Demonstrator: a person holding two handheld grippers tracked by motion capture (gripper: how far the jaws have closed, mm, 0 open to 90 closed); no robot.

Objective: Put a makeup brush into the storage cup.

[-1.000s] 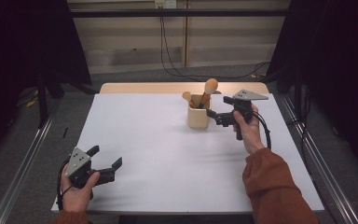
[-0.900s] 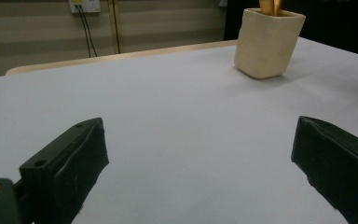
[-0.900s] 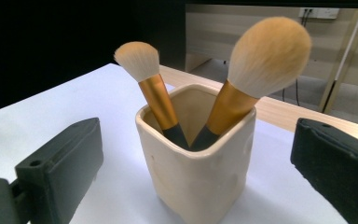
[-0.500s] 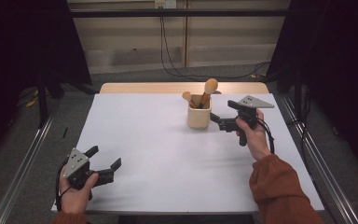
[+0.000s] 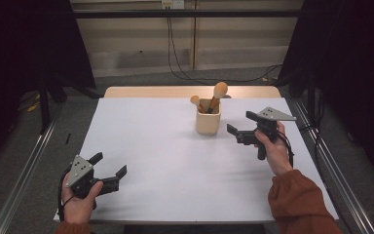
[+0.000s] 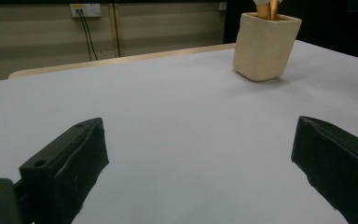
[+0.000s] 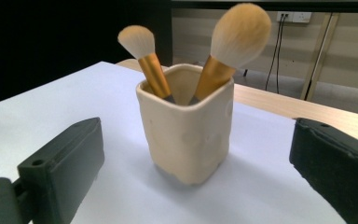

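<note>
Your right gripper (image 5: pixel 238 127) faces the cream holder (image 5: pixel 208 122), jaws apart and empty.

The holder stands upright just ahead of those jaws, near but not touching, with two brushes: a small brush (image 7: pixel 142 49) and a large brush (image 7: pixel 235 39). Your left gripper (image 5: pixel 109 167) sits well apart from the holder, low over the white table (image 5: pixel 175 161), its jaws also spread, gripping nothing.
</note>
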